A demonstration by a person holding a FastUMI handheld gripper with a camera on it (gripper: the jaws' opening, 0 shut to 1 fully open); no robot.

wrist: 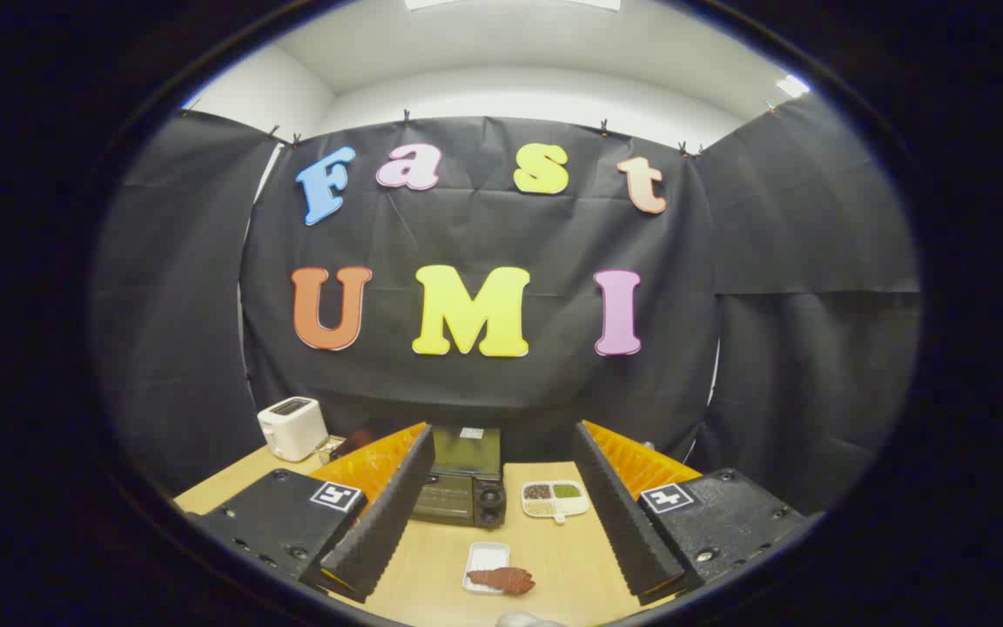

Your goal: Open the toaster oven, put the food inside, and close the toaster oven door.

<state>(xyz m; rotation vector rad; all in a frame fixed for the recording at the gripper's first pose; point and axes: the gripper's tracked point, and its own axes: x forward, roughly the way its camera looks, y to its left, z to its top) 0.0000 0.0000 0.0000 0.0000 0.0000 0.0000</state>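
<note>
A black toaster oven (460,488) stands on the wooden table (432,566) beyond my fingers, its door closed. Nearer, between the fingers and ahead of the oven, a small white tray (484,557) carries a reddish-brown piece of food (503,579) that hangs over the tray's right side. My gripper (497,514) is open, its two ridged black fingers (380,514) spread wide above the table with nothing held between them. The oven's left part is hidden behind the left finger.
A white pop-up toaster (292,427) sits at the table's back left. A white divided dish (555,499) with brown and green fillings lies right of the oven. Black cloth walls close the booth behind and at both sides.
</note>
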